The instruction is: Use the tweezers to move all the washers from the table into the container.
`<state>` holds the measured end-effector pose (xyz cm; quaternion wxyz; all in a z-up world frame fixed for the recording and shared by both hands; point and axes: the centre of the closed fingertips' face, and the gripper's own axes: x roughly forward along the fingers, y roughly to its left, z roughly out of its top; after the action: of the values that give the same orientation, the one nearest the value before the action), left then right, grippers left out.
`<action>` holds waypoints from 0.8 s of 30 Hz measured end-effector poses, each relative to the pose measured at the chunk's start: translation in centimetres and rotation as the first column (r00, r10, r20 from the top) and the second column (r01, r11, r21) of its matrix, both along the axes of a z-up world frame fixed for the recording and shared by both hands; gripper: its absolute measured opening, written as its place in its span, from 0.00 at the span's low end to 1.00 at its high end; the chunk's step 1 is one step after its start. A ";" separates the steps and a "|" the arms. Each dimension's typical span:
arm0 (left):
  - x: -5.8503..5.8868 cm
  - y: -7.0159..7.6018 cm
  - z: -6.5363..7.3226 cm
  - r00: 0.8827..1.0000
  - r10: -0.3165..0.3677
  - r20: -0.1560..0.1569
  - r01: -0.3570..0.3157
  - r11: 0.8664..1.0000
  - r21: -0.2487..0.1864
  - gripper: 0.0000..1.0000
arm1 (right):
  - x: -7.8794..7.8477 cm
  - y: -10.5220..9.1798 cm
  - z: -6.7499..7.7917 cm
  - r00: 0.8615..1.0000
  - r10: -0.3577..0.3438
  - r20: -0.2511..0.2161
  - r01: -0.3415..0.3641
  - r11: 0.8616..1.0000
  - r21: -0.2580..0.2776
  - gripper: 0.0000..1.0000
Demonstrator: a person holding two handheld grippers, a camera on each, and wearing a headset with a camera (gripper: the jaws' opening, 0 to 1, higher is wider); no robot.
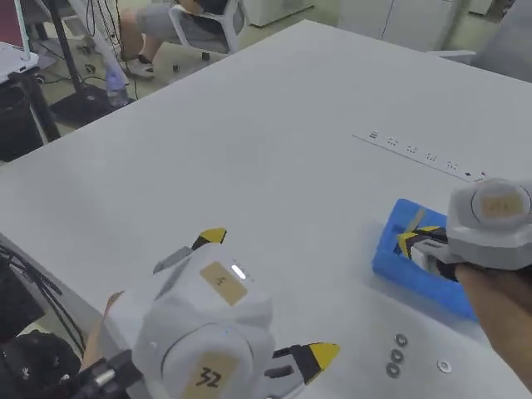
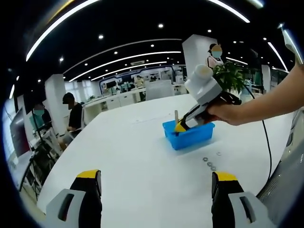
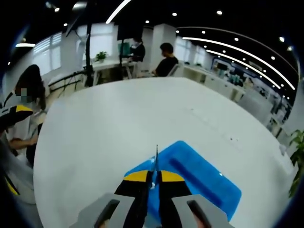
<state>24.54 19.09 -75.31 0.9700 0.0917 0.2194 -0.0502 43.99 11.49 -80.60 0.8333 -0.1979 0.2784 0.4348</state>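
- While hanging above the shallow blue plastic container [image 1: 391, 258], pinched tight in the right tool [image 3: 153, 176]: thin silver metal tweezers [image 3: 156, 157], long axis straight ahead along the shut jaws, tips near one rim of the container.
- Spread wide and gripping nothing, low at the front of the white bench [image 1: 249, 150]: left tool [image 2: 156, 187].
- On the bench, just beside the container on the person's side: four small silver metal washers [image 1: 397, 355], three in a short row, one a little apart.
- From the tweezer tips, back toward the person and down; far nearer the right tool than the left, so probably a pull-back and a dip to bench level for the first pick.
- Inside the container, in the part on show: no washer to be made out; likely all four left to move.
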 end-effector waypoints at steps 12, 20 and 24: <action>0.0 -0.2 -0.1 1.000 -0.004 0.002 0.004 1.000 0.019 0.99 | -1.0 -1.5 3.9 1.000 -0.018 0.022 0.017 0.998 0.061 0.03; -0.1 -0.4 0.0 1.000 -0.018 0.003 0.018 1.000 0.019 0.99 | -4.1 -3.9 6.4 0.999 -0.043 0.007 0.042 0.992 0.119 0.02; -0.1 -0.4 0.0 1.000 -0.018 0.004 0.018 1.000 0.023 0.99 | -5.6 -4.7 6.6 0.999 -0.043 -0.007 0.044 0.992 0.121 0.01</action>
<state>24.46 18.69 -75.33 0.9688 0.1051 0.2173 -0.0561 38.44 6.75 -73.95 0.8525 -0.1400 0.2574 0.4329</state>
